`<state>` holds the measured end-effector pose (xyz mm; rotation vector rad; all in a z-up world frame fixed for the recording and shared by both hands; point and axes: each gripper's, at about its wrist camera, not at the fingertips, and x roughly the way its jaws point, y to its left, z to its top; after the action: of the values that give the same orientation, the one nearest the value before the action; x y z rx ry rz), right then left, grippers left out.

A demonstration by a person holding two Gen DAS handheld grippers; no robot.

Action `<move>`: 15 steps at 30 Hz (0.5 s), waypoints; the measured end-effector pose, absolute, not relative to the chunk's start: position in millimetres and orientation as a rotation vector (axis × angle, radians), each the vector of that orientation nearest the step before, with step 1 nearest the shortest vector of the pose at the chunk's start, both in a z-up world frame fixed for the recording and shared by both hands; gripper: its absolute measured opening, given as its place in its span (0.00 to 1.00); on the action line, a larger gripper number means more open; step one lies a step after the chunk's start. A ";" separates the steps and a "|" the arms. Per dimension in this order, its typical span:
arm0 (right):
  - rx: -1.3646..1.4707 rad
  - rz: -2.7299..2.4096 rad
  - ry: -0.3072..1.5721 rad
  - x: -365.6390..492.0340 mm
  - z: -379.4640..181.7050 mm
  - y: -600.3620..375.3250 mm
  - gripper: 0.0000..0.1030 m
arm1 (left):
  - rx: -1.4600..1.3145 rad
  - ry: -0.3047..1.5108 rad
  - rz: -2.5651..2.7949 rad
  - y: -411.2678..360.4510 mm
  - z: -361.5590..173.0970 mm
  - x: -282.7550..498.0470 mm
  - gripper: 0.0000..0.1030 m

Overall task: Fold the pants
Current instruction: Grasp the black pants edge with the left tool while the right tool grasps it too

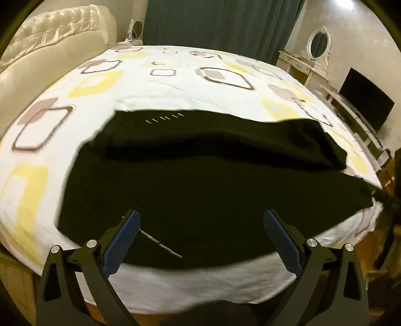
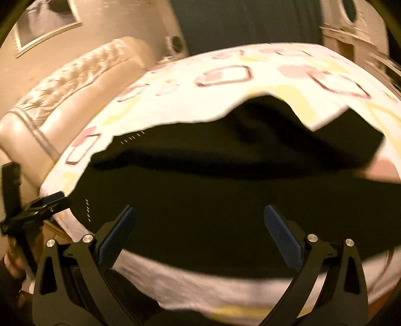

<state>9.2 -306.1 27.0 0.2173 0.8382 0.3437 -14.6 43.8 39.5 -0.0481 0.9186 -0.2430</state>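
Pants, black and spread wide, are lying across the near half of the bed, on a white sheet printed with yellow and brown squares. One part is lying doubled over along the far side, leaving a thick ridge with a deep shadow under it, and a row of small pale stitch marks is showing near the far left corner. A thin pale line, maybe a zip or cord, is showing at the near edge, though it is too small to be sure.

Both tools are hovering just above the near hem. The left claw is standing wide apart with nothing between its blue pads, and the right claw is likewise gaping and empty. From the right wrist view, the left claw is also showing at the far left edge, beside the corner of the cloth.

Judging by this, one fold seems laid and the person is lining up for the next grasp. The next move probably calls for each claw to drop onto an edge or corner, pinch through all layers, and carry the cloth over evenly so the ridge is not dragging askew.

Further out, a padded cream headboard is standing to the left, dark curtains behind, and a white dresser with an oval mirror at the right.
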 end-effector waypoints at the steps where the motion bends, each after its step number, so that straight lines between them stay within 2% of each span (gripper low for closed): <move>1: 0.208 0.363 0.834 24.1 31.1 -304.3 0.98 | -0.049 0.915 -0.236 58.2 42.1 -1.4 0.95; 4: 0.170 0.380 0.872 76.4 34.2 -304.0 0.98 | -0.092 0.934 -0.256 104.0 46.8 49.1 0.95; 8: 0.124 0.345 0.929 141.9 23.0 -303.2 0.98 | -0.269 1.024 -0.299 169.9 24.6 132.3 0.95; 15: 0.072 0.389 1.057 231.3 -9.7 -294.8 0.98 | -0.242 1.153 -0.332 194.2 -32.2 224.1 0.95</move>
<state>231.3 -294.8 -9.7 0.0722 1.0574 0.3887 224.1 194.2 -32.2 -0.2419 1.1528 -0.3318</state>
